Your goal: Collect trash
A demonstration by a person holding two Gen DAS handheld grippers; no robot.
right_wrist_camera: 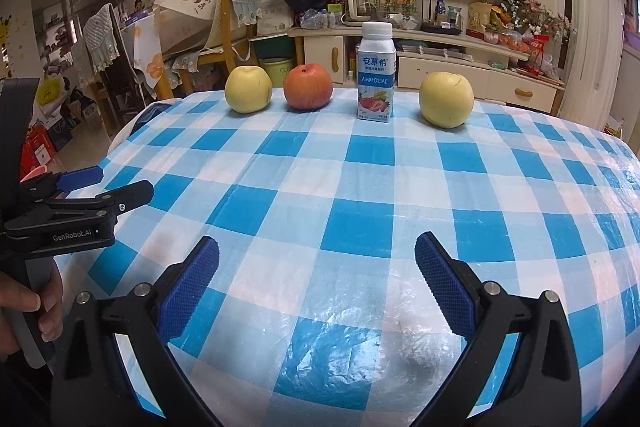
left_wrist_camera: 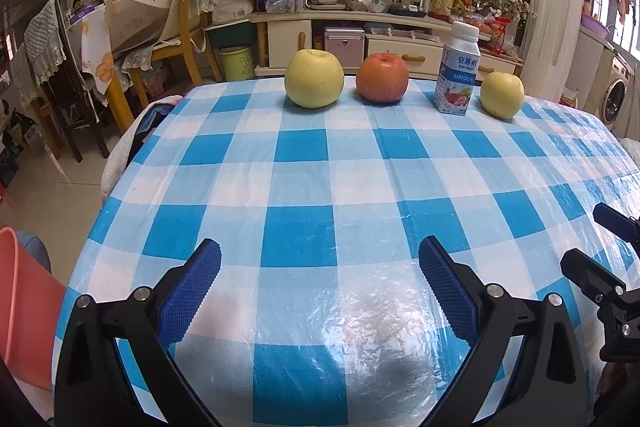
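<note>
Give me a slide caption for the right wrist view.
Open right gripper faces a yogurt bottle among three apples on the checkered tablecloth.

Yogurt bottle [right_wrist_camera: 376,71] upright, capped, far table edge, between apples.

table [right_wrist_camera: 320,195]: row at far edge, ahead of both grippers | left to right: apple [right_wrist_camera: 248,89], apple [right_wrist_camera: 308,87], yogurt bottle [right_wrist_camera: 376,73], apple [right_wrist_camera: 446,100] | bucket [left_wrist_camera: 24,307]: left of left gripper, off table

Glossy, crinkled plastic tablecloth [left_wrist_camera: 320,163]; smooth printed yogurt bottle [left_wrist_camera: 456,75]; waxy apples [left_wrist_camera: 314,79].
</note>
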